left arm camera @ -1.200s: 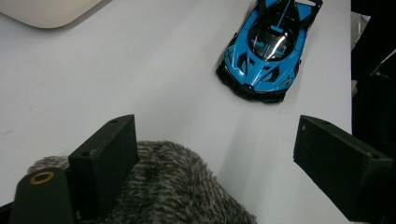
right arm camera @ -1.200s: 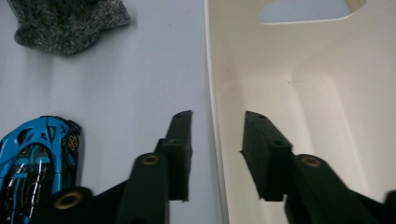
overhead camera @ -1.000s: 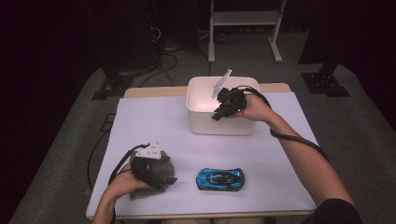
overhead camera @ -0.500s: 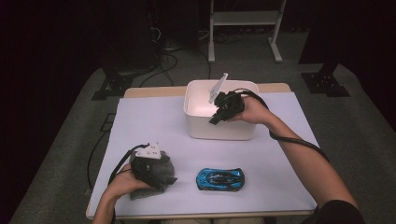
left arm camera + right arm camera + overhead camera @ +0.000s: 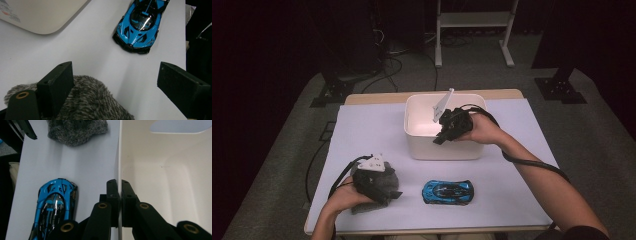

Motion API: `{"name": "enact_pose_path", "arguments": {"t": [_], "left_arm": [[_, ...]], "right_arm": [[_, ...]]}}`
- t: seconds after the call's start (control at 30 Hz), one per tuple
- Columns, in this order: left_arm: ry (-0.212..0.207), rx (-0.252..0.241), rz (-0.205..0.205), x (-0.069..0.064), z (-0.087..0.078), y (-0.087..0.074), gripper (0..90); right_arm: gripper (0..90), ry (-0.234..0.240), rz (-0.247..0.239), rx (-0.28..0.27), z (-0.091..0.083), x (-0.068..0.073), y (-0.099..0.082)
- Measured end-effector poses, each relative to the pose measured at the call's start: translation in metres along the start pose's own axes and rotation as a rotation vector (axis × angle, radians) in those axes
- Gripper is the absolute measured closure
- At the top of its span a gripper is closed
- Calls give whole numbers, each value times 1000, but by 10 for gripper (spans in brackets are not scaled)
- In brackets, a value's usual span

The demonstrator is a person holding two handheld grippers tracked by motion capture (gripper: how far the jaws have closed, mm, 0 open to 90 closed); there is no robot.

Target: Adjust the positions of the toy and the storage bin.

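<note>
A white plastic bin point(image 5: 444, 148) stands at the back middle of the table. My right gripper point(image 5: 441, 137) point(image 5: 119, 183) is shut on the bin's near wall point(image 5: 119, 150), one jaw inside and one outside. A blue toy car point(image 5: 447, 191) point(image 5: 140, 25) point(image 5: 53, 205) lies in front of the bin. At the front left, my left gripper point(image 5: 388, 192) point(image 5: 116, 72) rests on a grey fuzzy cloth point(image 5: 361, 207) point(image 5: 92, 102) point(image 5: 77, 130). Its jaws are open and point toward the car, and the cloth lies under one of them.
A white sheet point(image 5: 362, 130) covers the table, with bare room at the left back and the right. Each gripper trails a black cable over the table edge. Dark stands and a white frame point(image 5: 472, 20) sit on the floor behind.
The right gripper has drawn the bin toward the person and slightly left. The left gripper, the cloth and the car have stayed where they were.
</note>
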State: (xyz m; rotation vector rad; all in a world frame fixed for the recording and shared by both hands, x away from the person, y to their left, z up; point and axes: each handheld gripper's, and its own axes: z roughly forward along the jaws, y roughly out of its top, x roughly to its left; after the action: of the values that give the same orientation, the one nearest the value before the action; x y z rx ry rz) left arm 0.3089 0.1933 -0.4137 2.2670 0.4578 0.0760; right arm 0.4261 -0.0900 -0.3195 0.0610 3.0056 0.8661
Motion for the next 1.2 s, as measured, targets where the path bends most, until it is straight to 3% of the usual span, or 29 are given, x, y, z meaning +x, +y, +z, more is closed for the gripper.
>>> {"name": "enact_pose_path", "arguments": {"t": [0.33,1.07,1.13,1.17,1.2], "left_arm": [[1,-5,-3,-1,-2,0,129],[-2,-6,1,-1,-2,0,128],[-2,-8,-1,-1,-2,0,128],[-2,-8,-1,-1,-2,0,128],[-2,-8,0,-1,-2,0,128]], "right_arm": [[864,4,9,19,4,13,4],[855,1,9,11,7,25,5],[768,22,27,0,6,23,4],[658,12,35,-15,4,23,4],[606,-1,42,-29,1,22,3]]}}
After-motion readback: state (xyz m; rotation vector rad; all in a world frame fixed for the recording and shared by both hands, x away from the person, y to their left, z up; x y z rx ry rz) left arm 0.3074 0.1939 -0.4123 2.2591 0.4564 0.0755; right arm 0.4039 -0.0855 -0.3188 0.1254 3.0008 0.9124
